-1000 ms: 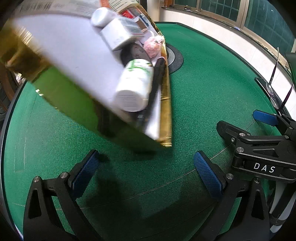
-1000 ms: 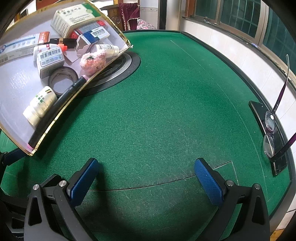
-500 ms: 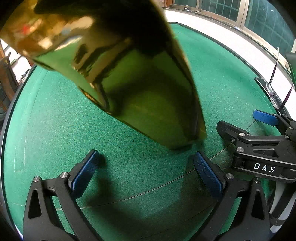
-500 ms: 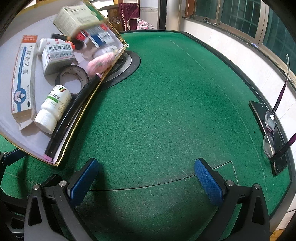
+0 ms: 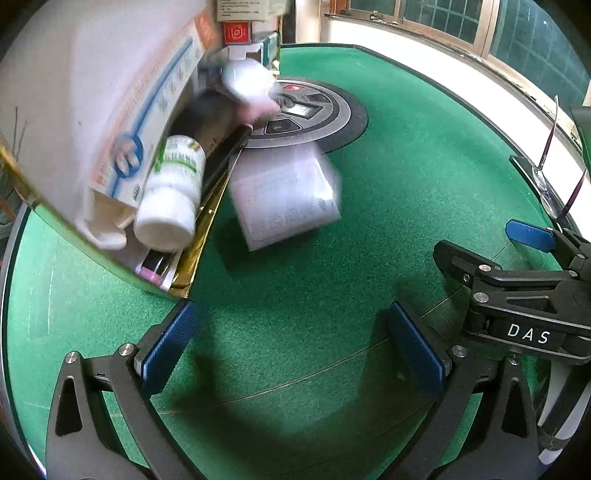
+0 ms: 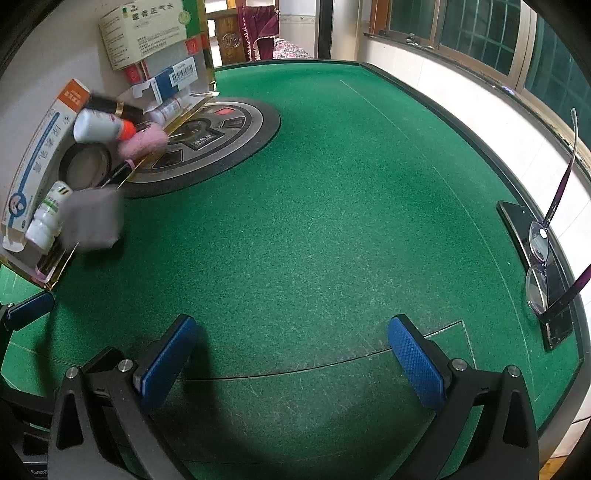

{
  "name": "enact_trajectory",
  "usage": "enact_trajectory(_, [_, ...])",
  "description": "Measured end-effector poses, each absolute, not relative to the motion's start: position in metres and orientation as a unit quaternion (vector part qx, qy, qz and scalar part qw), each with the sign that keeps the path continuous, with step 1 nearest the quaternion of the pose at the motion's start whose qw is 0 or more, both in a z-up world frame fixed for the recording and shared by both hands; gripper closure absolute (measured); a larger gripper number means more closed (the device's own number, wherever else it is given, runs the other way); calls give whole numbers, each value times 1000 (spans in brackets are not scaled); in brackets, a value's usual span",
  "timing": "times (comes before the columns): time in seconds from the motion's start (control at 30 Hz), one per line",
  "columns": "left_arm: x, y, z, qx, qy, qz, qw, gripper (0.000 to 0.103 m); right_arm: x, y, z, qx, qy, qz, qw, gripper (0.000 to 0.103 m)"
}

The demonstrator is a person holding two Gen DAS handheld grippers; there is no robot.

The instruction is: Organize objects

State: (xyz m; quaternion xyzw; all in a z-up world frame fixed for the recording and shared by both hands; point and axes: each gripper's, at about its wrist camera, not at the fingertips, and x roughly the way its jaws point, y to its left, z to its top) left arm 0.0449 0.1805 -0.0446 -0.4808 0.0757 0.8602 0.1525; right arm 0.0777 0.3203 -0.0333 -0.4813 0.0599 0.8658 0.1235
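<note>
While the tilted gold tray (image 5: 199, 236) spills a blurred white box (image 5: 284, 199) just beside its rim, both grippers (image 5: 291, 347) (image 6: 291, 354) gape empty; I'd wait until items settle.

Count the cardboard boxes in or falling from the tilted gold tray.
4: green-topped box at the tray's upper end, blue-striped box below it, long box along the left, blurred box falling out. Others may be hidden.

- A gold-edged tray (image 5: 192, 254) hung steeply tilted over the green felt table (image 5: 369, 229).
- A white pill bottle (image 5: 171, 195) and a toothpaste box (image 5: 147, 122) lay against its lower rim.
- A blurred white box (image 5: 284, 199) was beside the rim.
- The left gripper (image 5: 291, 350) stood wide open.
</note>
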Motion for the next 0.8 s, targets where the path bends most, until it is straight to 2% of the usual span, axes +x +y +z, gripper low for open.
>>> enact_trajectory(0.8, [45,179,-44,-480,77,860,154,0,77,321,-33,-482,59,866,122,0])
